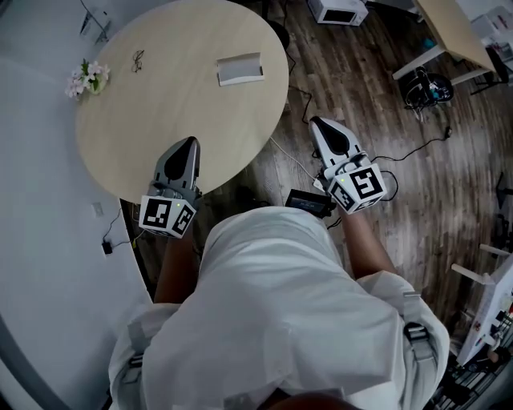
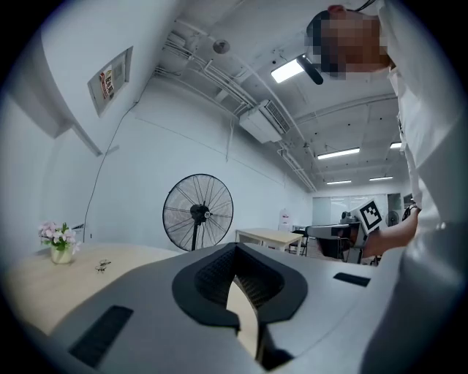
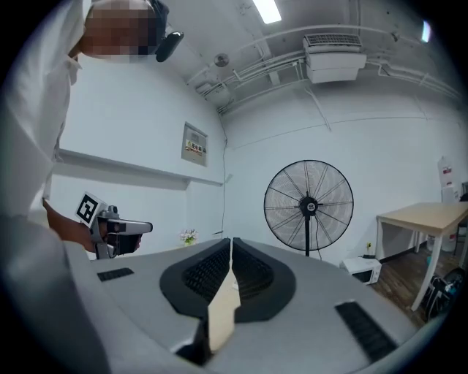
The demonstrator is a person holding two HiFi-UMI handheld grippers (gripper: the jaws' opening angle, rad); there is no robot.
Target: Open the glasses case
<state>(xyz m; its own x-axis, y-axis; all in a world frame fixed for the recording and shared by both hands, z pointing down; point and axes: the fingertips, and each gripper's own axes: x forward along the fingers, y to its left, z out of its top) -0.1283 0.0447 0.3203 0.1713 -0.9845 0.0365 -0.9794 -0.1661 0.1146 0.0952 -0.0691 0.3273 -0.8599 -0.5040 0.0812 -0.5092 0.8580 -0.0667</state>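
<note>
The glasses case [image 1: 239,69], a pale grey oblong box, lies closed on the far right part of the round wooden table [image 1: 160,128]. My left gripper [image 1: 190,144] hovers over the table's near edge, well short of the case, with its jaws shut and nothing in them [image 2: 235,248]. My right gripper [image 1: 319,122] is off the table, above the wooden floor to the right, also shut and empty [image 3: 230,242]. Neither gripper view shows the case. The left gripper's marker cube [image 3: 89,209] shows in the right gripper view.
A small pair of glasses [image 1: 138,60] and a vase of flowers [image 1: 86,78] are on the table's far left. Cables, a black device [image 1: 309,202] and a microwave [image 1: 337,10] are on the floor. A standing fan [image 3: 308,207] and a desk [image 1: 449,28] stand beyond.
</note>
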